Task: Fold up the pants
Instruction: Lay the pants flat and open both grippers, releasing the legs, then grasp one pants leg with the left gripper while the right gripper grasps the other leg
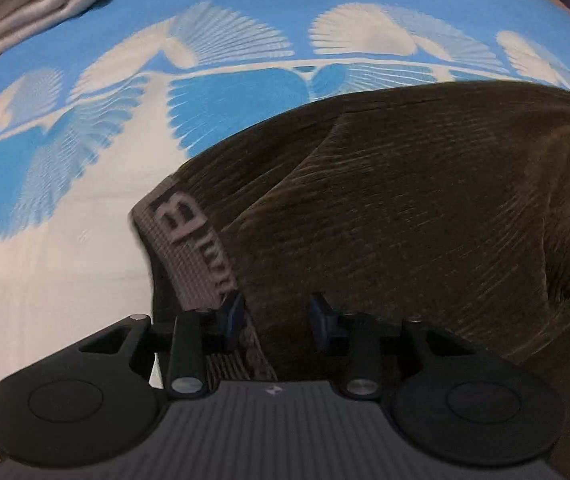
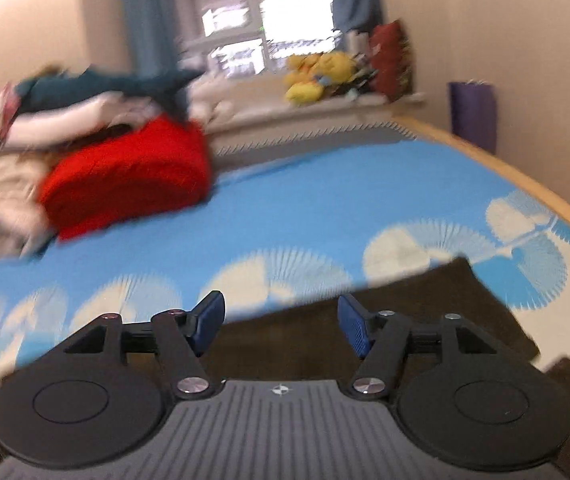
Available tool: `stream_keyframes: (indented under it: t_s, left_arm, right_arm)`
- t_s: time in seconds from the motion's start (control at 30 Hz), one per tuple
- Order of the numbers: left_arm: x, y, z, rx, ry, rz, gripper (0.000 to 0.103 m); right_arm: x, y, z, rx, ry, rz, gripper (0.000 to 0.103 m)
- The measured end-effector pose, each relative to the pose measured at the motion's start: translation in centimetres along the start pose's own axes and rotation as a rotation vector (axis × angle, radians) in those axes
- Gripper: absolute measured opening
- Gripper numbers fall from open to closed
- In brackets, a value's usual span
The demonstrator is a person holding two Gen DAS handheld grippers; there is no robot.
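Note:
Dark brown ribbed pants (image 1: 405,220) lie on the blue and white bedsheet (image 1: 65,240), folded, with a grey lettered waistband (image 1: 193,252) along their left edge. My left gripper (image 1: 277,316) points down at that waistband corner. Its jaws stand partly apart, the waistband runs just beside the left fingertip (image 1: 233,316), and brown fabric shows in the gap with no pad pressing on it. In the right wrist view my right gripper (image 2: 281,324) is open and empty, held above the pants (image 2: 445,304), which spread below and to the right.
A red folded cloth (image 2: 125,176) and a pile of beige and dark clothes (image 2: 85,92) sit at the bed's far left. The wooden bed edge (image 2: 525,184) runs along the right. Yellow plush toys (image 2: 317,76) lie on the window sill; a purple object (image 2: 473,112) stands by the wall.

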State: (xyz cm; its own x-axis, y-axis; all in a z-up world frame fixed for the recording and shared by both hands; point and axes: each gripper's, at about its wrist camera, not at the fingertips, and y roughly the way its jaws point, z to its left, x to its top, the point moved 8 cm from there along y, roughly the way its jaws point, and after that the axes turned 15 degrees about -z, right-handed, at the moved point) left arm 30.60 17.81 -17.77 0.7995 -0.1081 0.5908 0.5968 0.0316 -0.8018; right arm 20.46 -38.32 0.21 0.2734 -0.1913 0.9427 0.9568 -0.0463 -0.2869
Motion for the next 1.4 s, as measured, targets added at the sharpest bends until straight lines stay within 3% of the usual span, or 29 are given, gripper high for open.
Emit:
stream_keyframes:
  t_s: [0.13,0.3,0.4,0.47,0.53,0.63,0.7,0.77,1.0,1.07,1.2,1.27,1.3,1.33,1.4]
  left_arm:
    - [1.2,-4.7,-0.9,-0.056,-0.122,-0.054,0.04]
    - [0.3,-11.5,-1.7,-0.035,0.018,-0.11,0.04]
    - [-2.3,-14.1,-0.5,-0.012,-0.044,-0.152,0.038]
    - [-4.8,-14.1,0.4,-0.025,-0.111,-0.136,0.038]
    - [-7.7,-12.9,1.1,-0.034,-0.184,-0.103,0.038]
    - [-11.5,-11.1,2.0,0.004,-0.183,0.025,0.035]
    - [-11.1,-11.5,2.5,0.019,-0.161,-0.027,0.04]
    - [-11.5,-11.5,3.1,0.036,-0.15,-0.028,0.046]
    - [-13.9,-10.3,3.4,0.049,-0.113,0.084,0.042]
    - [-13.8,-10.7,3.4,0.064,-0.112,0.082,0.04]
    - [-12.8,-11.8,2.0,0.114,0.023,0.019,0.04]
    - [-11.8,-12.5,1.1,0.072,0.037,-0.049,0.04]
    - [-11.5,-12.8,0.5,0.016,0.025,-0.068,0.04]
    - [-11.5,-12.8,-0.1,-0.029,0.02,-0.064,0.04]
    - [-13.2,-11.7,-1.2,-0.081,0.062,0.041,0.042]
  right_arm:
    - [-4.6,-3.6,-0.9,-0.035,-0.025,0.124,0.065]
    - [-6.9,-5.5,0.4,-0.029,-0.015,0.203,0.065]
    - [-7.4,-6.1,1.9,0.006,-0.089,0.201,0.065]
    - [-7.4,-6.2,2.4,-0.002,-0.165,0.186,0.065]
    - [-7.3,-6.2,2.4,0.0,-0.163,0.182,0.065]
    - [-7.2,-6.1,1.8,-0.014,-0.132,0.188,0.065]
    - [-7.1,-6.2,1.5,-0.018,-0.107,0.191,0.065]
    - [-7.1,-6.0,1.2,-0.019,-0.097,0.193,0.065]
    - [-7.1,-6.3,0.9,-0.024,-0.139,0.183,0.065]
    - [-7.4,-6.3,0.5,-0.036,-0.133,0.2,0.065]
    - [-7.4,-6.5,0.0,-0.046,-0.131,0.195,0.065]
    - [-7.5,-6.5,-0.1,-0.051,-0.137,0.198,0.065]
    - [-7.5,-6.5,-0.3,-0.051,-0.135,0.195,0.065]
    - [-7.5,-6.5,-0.4,-0.053,-0.135,0.196,0.065]
    - [-7.6,-6.4,-0.5,-0.058,-0.135,0.199,0.065]
